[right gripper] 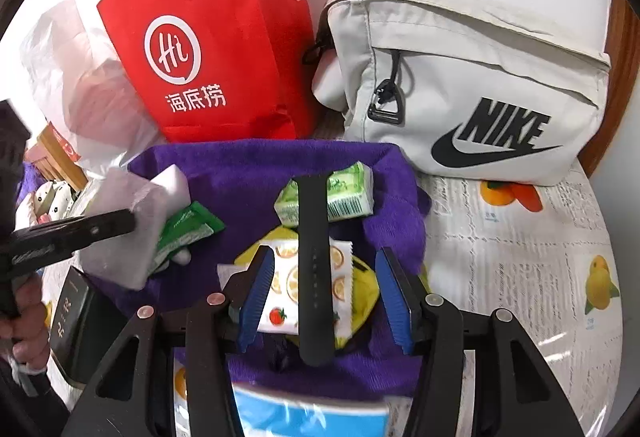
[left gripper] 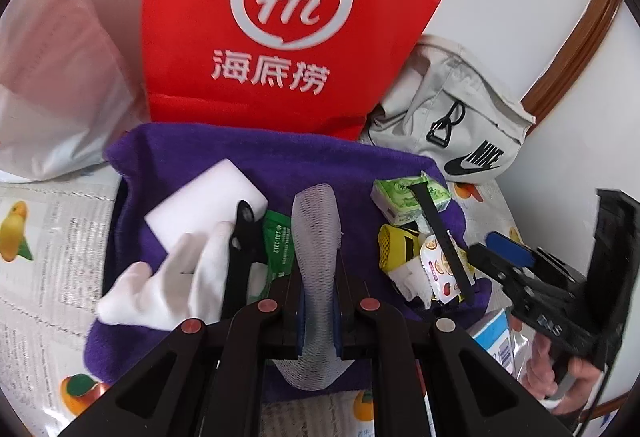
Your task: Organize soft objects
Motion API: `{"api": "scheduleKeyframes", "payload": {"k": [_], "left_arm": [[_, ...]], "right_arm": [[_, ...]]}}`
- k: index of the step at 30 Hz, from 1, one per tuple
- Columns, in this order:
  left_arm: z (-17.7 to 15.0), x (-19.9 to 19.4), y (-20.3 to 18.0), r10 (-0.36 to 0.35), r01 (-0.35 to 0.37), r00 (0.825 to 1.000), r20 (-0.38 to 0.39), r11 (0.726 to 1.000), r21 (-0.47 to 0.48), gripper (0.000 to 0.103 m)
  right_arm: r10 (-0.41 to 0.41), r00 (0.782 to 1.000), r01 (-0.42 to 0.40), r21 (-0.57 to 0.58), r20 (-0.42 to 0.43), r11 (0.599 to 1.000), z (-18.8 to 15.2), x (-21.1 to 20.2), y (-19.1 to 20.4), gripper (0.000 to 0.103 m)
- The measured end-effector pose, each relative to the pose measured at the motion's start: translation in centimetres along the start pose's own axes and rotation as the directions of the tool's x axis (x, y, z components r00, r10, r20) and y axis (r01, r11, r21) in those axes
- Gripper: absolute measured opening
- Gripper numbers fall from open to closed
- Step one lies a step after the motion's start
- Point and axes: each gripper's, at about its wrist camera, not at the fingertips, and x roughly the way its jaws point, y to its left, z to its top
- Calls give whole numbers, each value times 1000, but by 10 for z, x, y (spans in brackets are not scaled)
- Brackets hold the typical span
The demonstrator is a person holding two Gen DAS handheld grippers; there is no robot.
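My left gripper (left gripper: 319,277) is shut on a white foam net sleeve (left gripper: 316,221) and holds it over a purple towel (left gripper: 240,157). On the towel lie a white sponge (left gripper: 208,197), a white glove (left gripper: 172,277), a green packet (left gripper: 280,241) and a green tissue pack (left gripper: 400,197). My right gripper (right gripper: 324,251) stands open above a black watch strap (right gripper: 316,277), its blue pads clear of it on both sides. The strap rests on a fruit-print packet (right gripper: 280,289) and a yellow item (right gripper: 366,289). A second black strap (left gripper: 244,237) lies by the glove.
A red paper bag (right gripper: 208,37), a pale Nike bag (right gripper: 480,77) and a white plastic bag (right gripper: 72,77) stand behind the towel. A fruit-print tablecloth (right gripper: 520,277) covers the table. A blue and white box (right gripper: 312,417) sits at the near edge, a dark booklet (right gripper: 76,317) to the left.
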Motion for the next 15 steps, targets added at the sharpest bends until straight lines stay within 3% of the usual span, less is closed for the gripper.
{"api": "scheduleKeyframes", "payload": {"k": [4, 7, 9, 10, 12, 15], "left_arm": [[3, 14, -5, 9, -9, 1000, -24, 1000, 14, 12], [5, 23, -11, 20, -19, 999, -48, 999, 35, 33], [7, 25, -12, 28, -27, 999, -41, 999, 41, 38], [8, 26, -13, 38, -36, 999, -36, 998, 45, 46], [10, 29, -15, 95, -93, 995, -32, 994, 64, 56], [11, 29, -19, 159, -158, 987, -8, 983, 89, 58]], "right_arm": [[1, 1000, -1, 3, 8, 1000, -5, -5, -1, 52], [2, 1000, -1, -3, 13, 1000, -7, -7, 0, 52], [-7, 1000, 7, -20, 21, 1000, -8, -9, 2, 52], [-13, 1000, 13, -31, 23, 999, -9, -9, 3, 52], [-14, 1000, 15, -42, 26, 999, -9, -11, 5, 52], [-5, 1000, 6, -44, 27, 999, -10, -12, 8, 52]]}}
